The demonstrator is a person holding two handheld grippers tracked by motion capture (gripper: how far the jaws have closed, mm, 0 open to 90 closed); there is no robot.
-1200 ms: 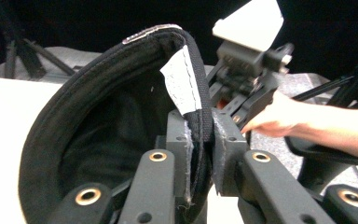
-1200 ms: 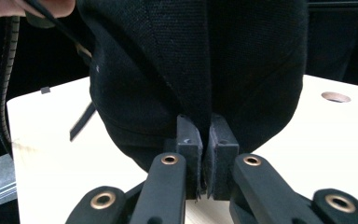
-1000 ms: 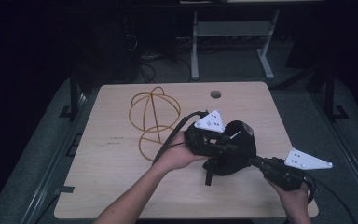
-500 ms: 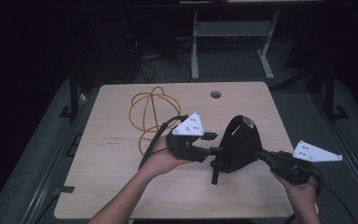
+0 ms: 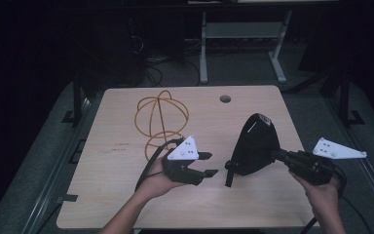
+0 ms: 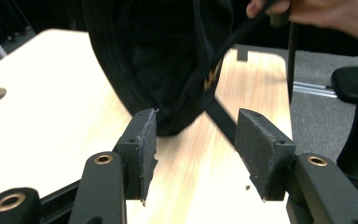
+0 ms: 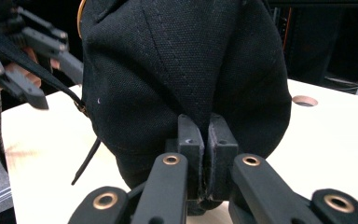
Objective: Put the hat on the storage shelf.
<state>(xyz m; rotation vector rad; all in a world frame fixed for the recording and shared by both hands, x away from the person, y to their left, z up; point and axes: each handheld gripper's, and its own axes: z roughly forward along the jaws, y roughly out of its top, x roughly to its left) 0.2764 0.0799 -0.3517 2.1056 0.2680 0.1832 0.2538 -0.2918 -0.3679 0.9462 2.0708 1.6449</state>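
I've got the black cap up on the right half of the wooden table, standing tall at about 3 o'clock from centre, its thin strap dangling off its 7 o'clock side. My right gripper is clenched on it: in the right gripper view the two pads are pressed together with a fold of the cap's black canvas pinched between them. The right hand sits at 5 o'clock. My left gripper is released, jaws spread wide, nothing between them. In the left gripper view the cap hangs just beyond the open pads, not touching, and the strap runs down between them farther off. The left hand comes in at 6 o'clock. Out past it, at 11 o'clock, an orange wire sphere rests on the table, well apart from the cap. A round cable hole sits at 12 o'clock.
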